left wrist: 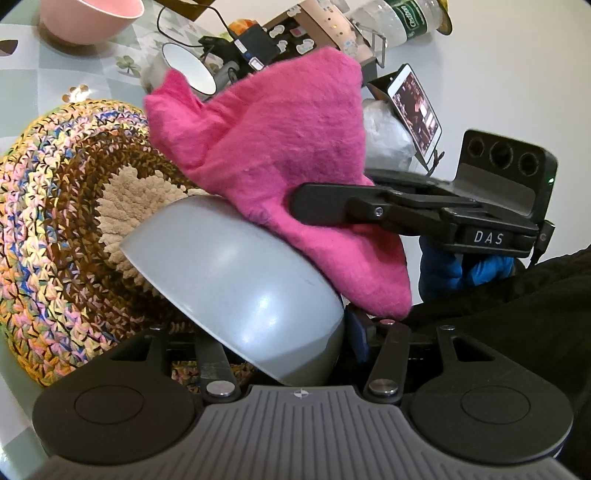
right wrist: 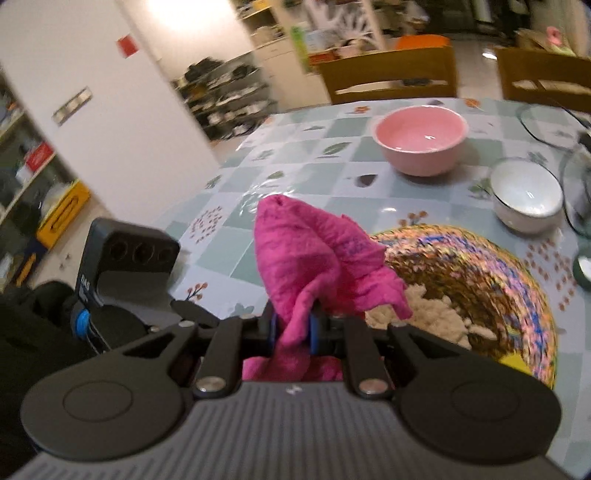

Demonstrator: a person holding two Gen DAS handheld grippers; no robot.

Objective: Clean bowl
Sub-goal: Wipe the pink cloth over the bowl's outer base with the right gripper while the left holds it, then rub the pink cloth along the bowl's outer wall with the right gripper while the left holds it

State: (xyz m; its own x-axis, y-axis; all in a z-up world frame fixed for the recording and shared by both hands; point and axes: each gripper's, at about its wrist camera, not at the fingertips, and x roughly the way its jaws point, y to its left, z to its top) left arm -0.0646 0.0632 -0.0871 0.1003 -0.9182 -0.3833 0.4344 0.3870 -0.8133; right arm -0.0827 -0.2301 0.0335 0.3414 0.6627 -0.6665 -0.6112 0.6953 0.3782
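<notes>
1. While the left gripper (left wrist: 343,332) holds the smooth grey rounded bowl (left wrist: 236,284) tipped on its side, its jaws stand closed on the bowl's rim, near the bottom of the left wrist view; held so, I judge, the bowl's outer wall is turned up for wiping, above the coiled multicoloured crocheted basket (left wrist: 55,236) with its beige middle.

2. In that view the right gripper (left wrist: 310,210) comes in from the right and presses the fuzzy magenta cloth (left wrist: 280,158) against the bowl's upper wall; the right wrist view shows its jaws narrowed onto a bunched fold of the cloth between the blue pads, the rest standing up loose; that grip looks meant to keep the cloth from slipping during a rub.

3. Whether the wiping is early or nearly over cannot be told; no dirt or wet shows on the grey wall, and the bowl's inside is hidden.

4. Counted: two grippers; one magenta cloth; one crocheted basket; three bowls in all, the grey one held, a glossy pink bowl (right wrist: 421,144) far on the pale checked tablecloth (right wrist: 295,162), and a white dark-rimmed bowl (right wrist: 526,195) to the far right.

5. Beyond the table stand two wooden chairs (right wrist: 391,74); one phone (left wrist: 415,110) leans on a stand at the right; one clear plastic bottle (left wrist: 402,18) lies behind it.
</notes>
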